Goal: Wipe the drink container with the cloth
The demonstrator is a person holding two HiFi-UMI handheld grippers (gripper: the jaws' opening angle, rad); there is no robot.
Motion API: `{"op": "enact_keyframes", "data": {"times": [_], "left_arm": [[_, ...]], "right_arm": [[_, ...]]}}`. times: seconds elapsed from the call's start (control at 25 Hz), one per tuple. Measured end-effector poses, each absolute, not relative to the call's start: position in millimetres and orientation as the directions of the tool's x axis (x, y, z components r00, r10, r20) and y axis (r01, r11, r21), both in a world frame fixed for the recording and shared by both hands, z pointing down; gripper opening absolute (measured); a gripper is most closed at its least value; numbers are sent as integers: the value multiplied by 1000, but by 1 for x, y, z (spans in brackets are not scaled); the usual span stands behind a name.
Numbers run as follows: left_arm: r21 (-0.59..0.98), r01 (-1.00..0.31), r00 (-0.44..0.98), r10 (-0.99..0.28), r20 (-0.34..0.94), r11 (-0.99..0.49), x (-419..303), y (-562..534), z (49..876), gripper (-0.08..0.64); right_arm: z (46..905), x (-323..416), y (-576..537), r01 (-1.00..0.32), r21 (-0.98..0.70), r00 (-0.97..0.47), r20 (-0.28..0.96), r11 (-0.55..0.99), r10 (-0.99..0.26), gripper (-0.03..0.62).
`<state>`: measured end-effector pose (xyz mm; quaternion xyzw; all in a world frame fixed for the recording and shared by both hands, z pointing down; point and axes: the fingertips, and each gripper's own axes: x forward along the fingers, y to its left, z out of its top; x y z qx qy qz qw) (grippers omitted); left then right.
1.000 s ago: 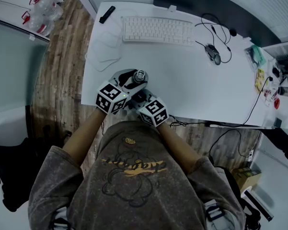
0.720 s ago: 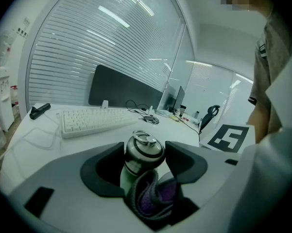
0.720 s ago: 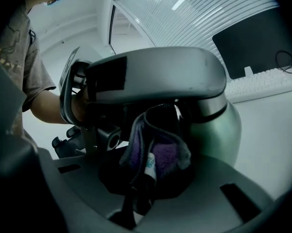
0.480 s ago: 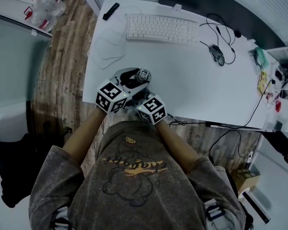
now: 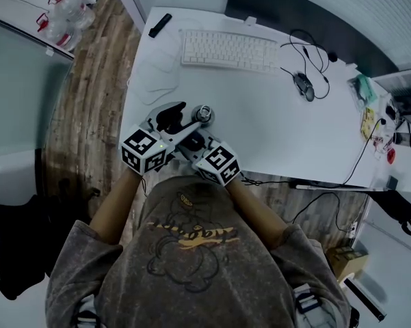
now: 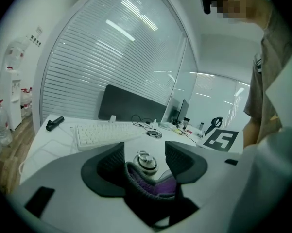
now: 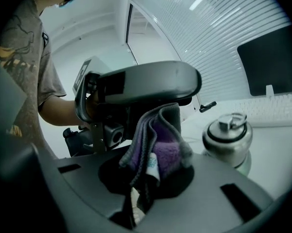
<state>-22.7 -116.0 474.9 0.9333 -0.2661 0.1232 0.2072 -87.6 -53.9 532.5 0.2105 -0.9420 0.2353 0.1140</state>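
Right now the small shiny silver metal drink flask (image 5: 202,113) stands on the big white desk (image 5: 273,128), near its front edge. The left gripper (image 6: 144,152) has its jaws wide apart. The flask shows in the gap, and they do not press on it. The right gripper (image 7: 146,178) is squeezed tight on the soft purple and grey cloth (image 7: 160,144), at 6 o'clock from the flask. A white keyboard (image 5: 227,49) lies at 12 o'clock and a dark mouse (image 5: 303,84) at 2 o'clock. Brown wood floor (image 5: 89,115) is at 9 o'clock. White slatted blinds (image 6: 111,72) cover the far wall.
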Motion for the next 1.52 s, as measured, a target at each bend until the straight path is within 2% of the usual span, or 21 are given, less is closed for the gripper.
{"op": "enact_keyframes", "data": {"times": [0.24,0.6,0.88,1.16,1.52], "left_arm": [[306,-549,835,-496,239,-778,-26,-120,416,265],[287,-514,856,-502,119,-808,-25,-122,347,265],[261,-530,847,-519,113,-807,-26,-121,345,265],[237,-583,812,-562,156,-777,-31,-124,373,261],[205,-696,718,-672,183,-688,-50,-136,408,67]], "right_arm": [[488,-67,-62,-480,-328,-871,291,813,-397,51],[427,-11,-83,-592,-219,-800,275,776,-533,52],[407,58,-85,-748,-183,-663,251,638,-706,52],[398,126,-90,-890,-128,-455,193,438,-869,52],[420,139,-92,-915,-131,-401,179,383,-898,52]]}}
